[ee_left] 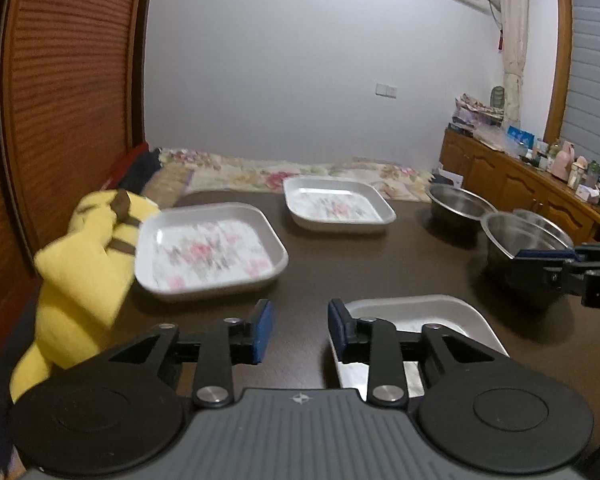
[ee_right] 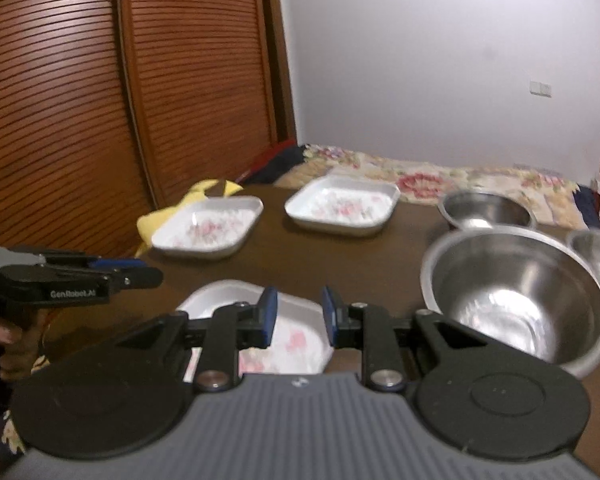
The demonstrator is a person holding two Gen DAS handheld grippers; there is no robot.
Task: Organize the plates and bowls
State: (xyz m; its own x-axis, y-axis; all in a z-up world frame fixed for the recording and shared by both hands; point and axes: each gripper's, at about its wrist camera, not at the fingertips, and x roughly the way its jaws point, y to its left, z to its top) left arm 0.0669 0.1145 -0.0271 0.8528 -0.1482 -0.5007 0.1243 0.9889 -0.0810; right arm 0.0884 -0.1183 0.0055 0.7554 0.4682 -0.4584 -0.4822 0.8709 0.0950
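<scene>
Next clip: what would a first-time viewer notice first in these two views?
Probably the three white square plates with pink flowers on the dark table: two far plates and a near plate under the open right claw. To the right stand three steel bowls, the large bowl nearest. A yellow plush toy lies at the table's left edge, beside the open left claw.

Beneath the right gripper's fingers (ee_right: 268,316) lay the near plate (ee_right: 296,340), two plates (ee_right: 208,230) (ee_right: 342,206) stood ahead-left, the large bowl (ee_right: 516,296) right, two bowls (ee_right: 486,208) (ee_right: 598,260) beyond it.
</scene>
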